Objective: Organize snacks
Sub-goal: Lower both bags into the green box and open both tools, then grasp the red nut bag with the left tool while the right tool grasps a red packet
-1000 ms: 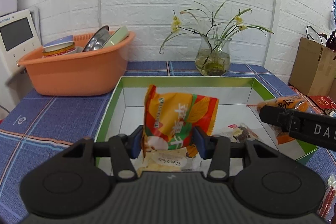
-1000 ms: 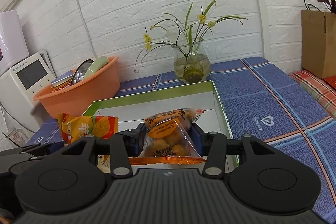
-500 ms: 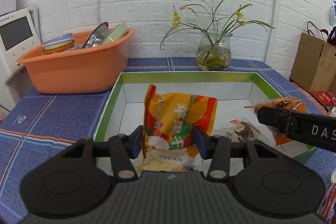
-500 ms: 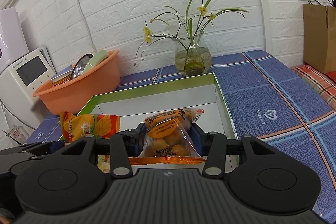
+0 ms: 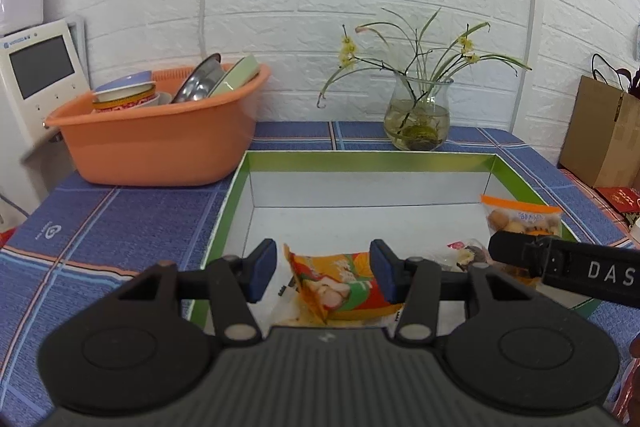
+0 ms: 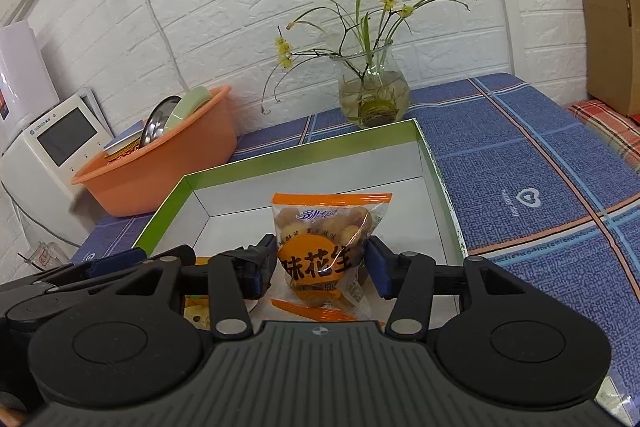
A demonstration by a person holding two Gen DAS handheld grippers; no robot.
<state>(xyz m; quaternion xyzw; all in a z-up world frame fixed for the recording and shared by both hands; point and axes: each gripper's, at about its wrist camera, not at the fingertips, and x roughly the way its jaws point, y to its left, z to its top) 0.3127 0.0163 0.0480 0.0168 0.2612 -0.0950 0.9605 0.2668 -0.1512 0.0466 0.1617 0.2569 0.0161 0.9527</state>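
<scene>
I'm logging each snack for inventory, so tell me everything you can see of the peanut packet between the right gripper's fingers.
The peanut packet is a small clear plastic pouch with orange sealed strips at top and bottom and an orange round label with large dark Chinese characters. Round golden-brown coated peanuts show through the film. It stands roughly upright, sealed, slightly crinkled, over the near right part of the green-rimmed box. It sits between the blue pads of the right gripper, which look slightly parted from it; whether they touch is unclear. Its bottom edge is hidden.
</scene>
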